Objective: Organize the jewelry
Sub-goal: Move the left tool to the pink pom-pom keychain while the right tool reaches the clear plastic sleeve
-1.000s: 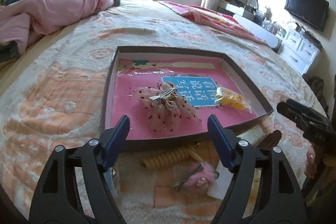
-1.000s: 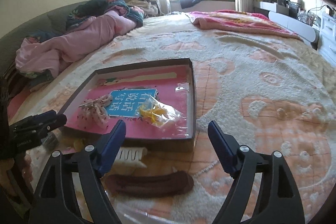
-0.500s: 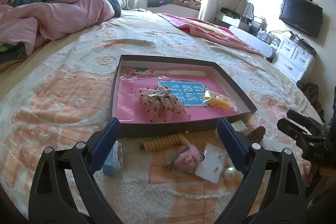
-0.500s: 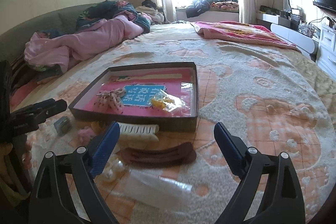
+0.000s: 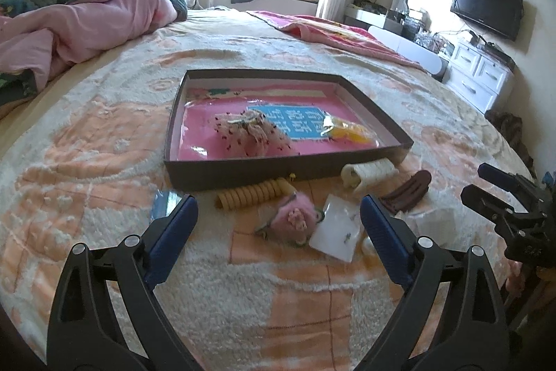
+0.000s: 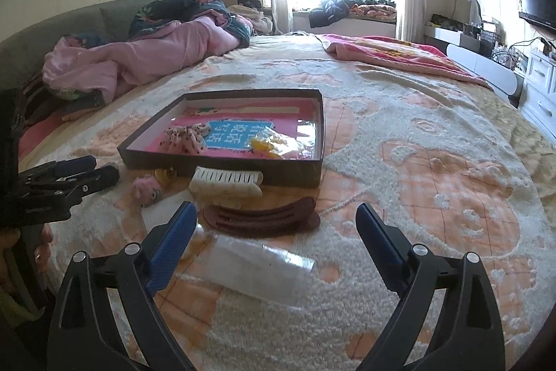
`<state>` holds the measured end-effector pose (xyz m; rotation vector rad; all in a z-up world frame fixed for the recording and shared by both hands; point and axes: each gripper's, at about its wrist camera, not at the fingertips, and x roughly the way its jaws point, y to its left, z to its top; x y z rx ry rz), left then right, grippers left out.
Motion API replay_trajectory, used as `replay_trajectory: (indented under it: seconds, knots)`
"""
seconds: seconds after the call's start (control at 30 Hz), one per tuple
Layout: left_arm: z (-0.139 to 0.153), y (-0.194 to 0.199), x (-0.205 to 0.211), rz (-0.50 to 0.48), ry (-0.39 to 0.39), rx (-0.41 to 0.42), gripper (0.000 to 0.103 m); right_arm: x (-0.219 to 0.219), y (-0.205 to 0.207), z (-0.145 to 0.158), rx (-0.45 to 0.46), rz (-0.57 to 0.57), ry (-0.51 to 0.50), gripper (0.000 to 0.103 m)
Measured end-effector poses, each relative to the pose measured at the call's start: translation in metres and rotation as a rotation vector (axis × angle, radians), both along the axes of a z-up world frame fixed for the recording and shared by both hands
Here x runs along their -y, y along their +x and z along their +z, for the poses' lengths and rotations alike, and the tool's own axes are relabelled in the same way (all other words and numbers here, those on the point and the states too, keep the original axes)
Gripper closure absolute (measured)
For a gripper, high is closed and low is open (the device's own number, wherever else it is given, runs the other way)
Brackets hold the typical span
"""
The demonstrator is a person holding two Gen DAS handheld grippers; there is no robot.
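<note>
Left wrist view shows the loose jewelry lying on the bedspread point(image 5: 87, 141) just in front of the shallow box point(image 5: 288, 170): a fluffy pink hair clip point(image 5: 293, 220), a coiled yellow hair tie point(image 5: 253, 193), a white card of earrings point(image 5: 335, 233), a cream claw clip point(image 5: 368, 172) and a brown claw clip point(image 6: 259, 214). All look light; the fluffy clip is soft and best pinched across its body, the card is thin and slippery, better taken by an edge. Inside the box lie a dotted fabric bow point(image 5: 250, 134) and a yellow item in clear wrap point(image 5: 347, 132) over a blue label point(image 5: 295, 122) with Chinese characters I cannot read reliably. Both the left gripper point(image 5: 278, 218) and right gripper point(image 6: 272, 225) have just been opening and stand wide, holding nothing.
</note>
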<state>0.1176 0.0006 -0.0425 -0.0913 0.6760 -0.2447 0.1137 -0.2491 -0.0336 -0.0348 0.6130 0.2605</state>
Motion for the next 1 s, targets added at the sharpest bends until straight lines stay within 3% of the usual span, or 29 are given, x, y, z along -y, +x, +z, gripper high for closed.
replay_trajectory:
  seconds: [0.7, 1.0]
  knots:
    - [-0.028, 0.006, 0.018, -0.033, 0.047, -0.051, 0.017, -0.006, -0.005, -0.039, -0.096, -0.002, -0.016, 0.008]
    - [-0.034, 0.018, 0.015, -0.033, 0.003, -0.082, 0.018, -0.014, 0.01, -0.05, -0.126, 0.006, 0.012, 0.008]
